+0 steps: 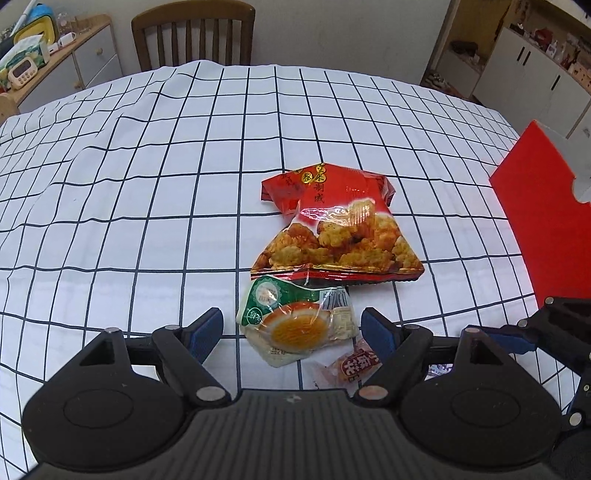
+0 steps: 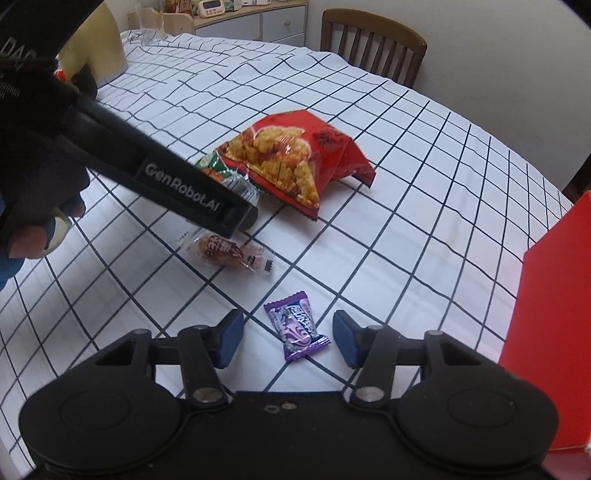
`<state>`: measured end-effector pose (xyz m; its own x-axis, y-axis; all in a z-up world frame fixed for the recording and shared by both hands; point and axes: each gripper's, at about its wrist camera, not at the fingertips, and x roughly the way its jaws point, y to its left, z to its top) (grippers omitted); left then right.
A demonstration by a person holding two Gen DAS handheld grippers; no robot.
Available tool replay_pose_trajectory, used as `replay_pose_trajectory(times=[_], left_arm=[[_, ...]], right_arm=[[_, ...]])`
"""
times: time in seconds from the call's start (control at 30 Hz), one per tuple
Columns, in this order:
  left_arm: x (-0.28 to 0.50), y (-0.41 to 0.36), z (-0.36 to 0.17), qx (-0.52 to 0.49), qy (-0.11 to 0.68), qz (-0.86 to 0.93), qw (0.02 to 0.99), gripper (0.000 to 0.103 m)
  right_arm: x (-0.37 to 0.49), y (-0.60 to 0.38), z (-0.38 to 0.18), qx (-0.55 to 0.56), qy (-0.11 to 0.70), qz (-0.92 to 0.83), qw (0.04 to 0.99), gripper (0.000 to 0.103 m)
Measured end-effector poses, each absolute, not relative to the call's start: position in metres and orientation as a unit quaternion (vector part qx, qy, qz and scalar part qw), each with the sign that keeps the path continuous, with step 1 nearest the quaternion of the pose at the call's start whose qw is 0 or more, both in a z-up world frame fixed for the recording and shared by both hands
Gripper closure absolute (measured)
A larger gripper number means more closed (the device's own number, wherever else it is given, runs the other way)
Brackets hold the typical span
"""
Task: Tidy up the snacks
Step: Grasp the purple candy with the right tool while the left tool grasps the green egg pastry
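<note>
Two-gripper view of snacks on a grid-patterned tablecloth point(image 1: 147, 184). I hold the left gripper point(image 1: 291, 332) low over the surface with its jaws spread wide and empty; the green-and-white egg packet point(image 1: 295, 321) lies between the blue pads point(image 1: 205, 332), touching neither. At 12 o'clock of that packet, its lower edge overlapping the packet's top, lies the red rice-cracker bag point(image 1: 332, 229). At 4 o'clock of the packet, partly hidden by the right finger, is a small clear-wrapped orange snack point(image 1: 351, 365). I hold the right gripper point(image 2: 288, 339) with its jaws likewise wide open and holding nothing; a purple candy wrapper point(image 2: 295, 326) lies flat between its fingers point(image 2: 231, 339), apart from both. In the right wrist view the orange snack point(image 2: 232, 254) sits at 11 o'clock of the candy, the cracker bag point(image 2: 295, 158) beyond it, the left gripper's body crossing from 9 o'clock. A red box point(image 2: 546, 332) stands at 3 o'clock; a wooden chair point(image 1: 194, 33) stands at the far edge.
</note>
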<state>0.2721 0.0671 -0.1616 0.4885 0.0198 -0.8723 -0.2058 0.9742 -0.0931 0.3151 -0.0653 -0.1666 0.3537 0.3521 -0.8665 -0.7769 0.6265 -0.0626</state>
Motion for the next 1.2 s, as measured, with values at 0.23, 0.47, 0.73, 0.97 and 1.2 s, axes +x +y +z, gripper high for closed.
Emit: replay_pose_trajectory(times=[0.23, 0.47, 0.73, 0.97, 1.2], left_arm=[[0.275, 0.069, -0.164, -0.098, 0.498, 0.063, 0.859, 0.024], [0.271, 0.069, -0.162, -0.112, 0.5, 0.058, 0.857, 0.034], [0.261, 0.083, -0.159, -0.144, 0.502, 0.07, 0.85, 0.04], [0.247, 0.09, -0.153, -0.153, 0.5, 0.083, 0.848, 0.045], [0.226, 0.093, -0.137, -0.168, 0.488, 0.088, 0.852, 0.045]], right_arm=[[0.31, -0.064, -0.17, -0.243, 0.431, 0.364, 0.789, 0.072], [0.302, -0.064, -0.17, -0.249, 0.425, 0.358, 0.793, 0.083], [0.293, -0.073, -0.161, -0.233, 0.423, 0.338, 0.808, 0.084], [0.287, -0.085, -0.143, -0.205, 0.42, 0.322, 0.824, 0.085], [0.275, -0.101, -0.121, -0.177, 0.414, 0.312, 0.837, 0.085]])
